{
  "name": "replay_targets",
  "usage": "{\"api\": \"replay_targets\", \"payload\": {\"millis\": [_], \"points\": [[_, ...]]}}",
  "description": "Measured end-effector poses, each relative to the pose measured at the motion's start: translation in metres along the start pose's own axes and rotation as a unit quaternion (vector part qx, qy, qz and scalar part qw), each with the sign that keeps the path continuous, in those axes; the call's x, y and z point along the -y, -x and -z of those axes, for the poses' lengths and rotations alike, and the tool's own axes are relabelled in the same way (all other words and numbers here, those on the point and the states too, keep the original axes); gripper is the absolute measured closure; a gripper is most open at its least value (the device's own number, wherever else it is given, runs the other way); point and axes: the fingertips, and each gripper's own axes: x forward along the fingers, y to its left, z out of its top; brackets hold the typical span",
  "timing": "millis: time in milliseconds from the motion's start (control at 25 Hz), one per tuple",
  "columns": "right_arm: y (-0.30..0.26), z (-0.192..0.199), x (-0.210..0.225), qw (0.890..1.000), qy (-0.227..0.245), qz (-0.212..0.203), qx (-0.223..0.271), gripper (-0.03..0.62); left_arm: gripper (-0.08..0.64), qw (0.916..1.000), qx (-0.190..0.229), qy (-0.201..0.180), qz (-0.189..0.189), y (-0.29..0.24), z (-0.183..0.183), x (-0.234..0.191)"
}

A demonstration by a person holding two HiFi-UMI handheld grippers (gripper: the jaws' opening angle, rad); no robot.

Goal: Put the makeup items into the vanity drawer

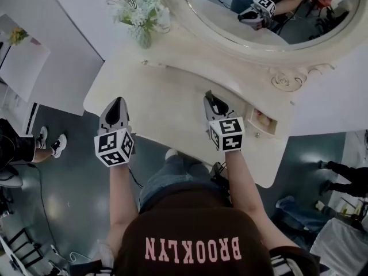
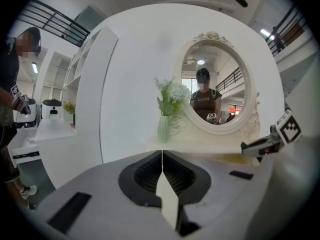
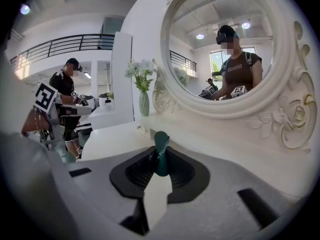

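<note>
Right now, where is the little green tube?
The green tube is pinched in the right gripper, seen in the right gripper view, above the white vanity top just in front of the mirror.

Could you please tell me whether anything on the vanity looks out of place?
Nothing stands out. The vase of flowers stands upright at the back corner of the vanity, nothing is spilled, and the small drawer on the right appears pulled open.

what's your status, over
Left gripper shut, empty. Right gripper shut on green tube. Drawer open, just right of it. Nothing blocking.
</note>
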Motion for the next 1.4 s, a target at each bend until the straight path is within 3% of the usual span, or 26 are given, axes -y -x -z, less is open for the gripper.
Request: {"api": "replay_targets", "payload": {"millis": [680,1400], "points": [[0.087,0.023,0.095,0.992,-0.031,0.124,0.014,0.541,0.554,0.9957,0.010,-0.020,0.090,-0.032,-0.016,0.102],[0.164,0.069,0.176,0.975,-0.084,0.207,0.002,0.523,0.554,0.9848,0.000,-0.040,0.169,-0.054,-0.012,0.213]]}}
